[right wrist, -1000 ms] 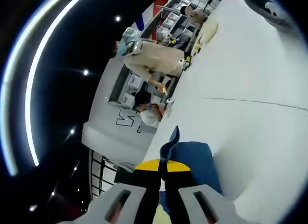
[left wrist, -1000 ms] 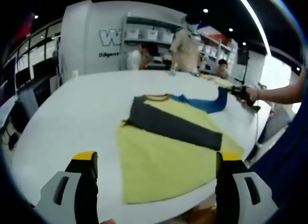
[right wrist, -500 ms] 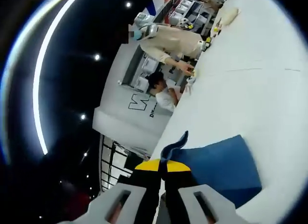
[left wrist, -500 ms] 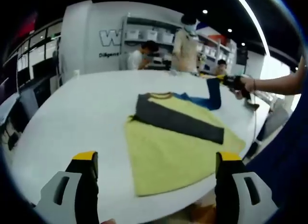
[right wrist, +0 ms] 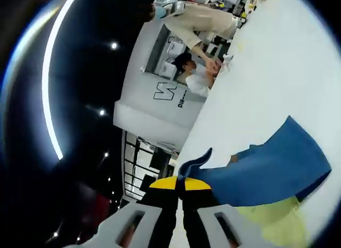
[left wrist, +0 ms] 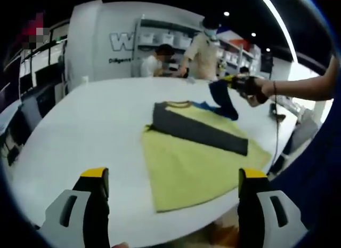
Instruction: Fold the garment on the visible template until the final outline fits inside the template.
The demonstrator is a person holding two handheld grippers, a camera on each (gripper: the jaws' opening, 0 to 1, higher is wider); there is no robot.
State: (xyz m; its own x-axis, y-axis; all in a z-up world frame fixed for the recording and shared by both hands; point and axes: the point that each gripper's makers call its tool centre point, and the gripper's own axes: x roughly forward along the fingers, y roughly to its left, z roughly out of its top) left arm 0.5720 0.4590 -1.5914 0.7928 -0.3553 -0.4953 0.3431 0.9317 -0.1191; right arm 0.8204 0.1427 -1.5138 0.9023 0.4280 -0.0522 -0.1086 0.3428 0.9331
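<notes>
A yellow T-shirt [left wrist: 197, 162] with a dark grey band across the chest lies spread on the white bench [left wrist: 90, 130], its hem close to the near edge. Its blue sleeve [left wrist: 222, 101] is lifted off the cloth at the far side, pinched in the right hand-held gripper [left wrist: 234, 82], which a person's hand carries in from the right of the left gripper view. In the right gripper view the jaws of that hand-held gripper [right wrist: 180, 185] are clenched on the sleeve's edge, with the blue cloth [right wrist: 277, 168] trailing away from them and yellow fabric beneath. The left hand-held gripper [left wrist: 173, 205] hangs over the near edge of the bench, jaws spread wide and grasping nothing. I cannot make out a template outline on the bench.

The grip looks like a thin pinch near the sleeve's edge, so the cloth could slip free before the fold is laid. With nothing pinning the body, a pull on the sleeve could drag the whole shirt and skew it. The hem sits near the bench edge, so any drag that way could spill it over.
</notes>
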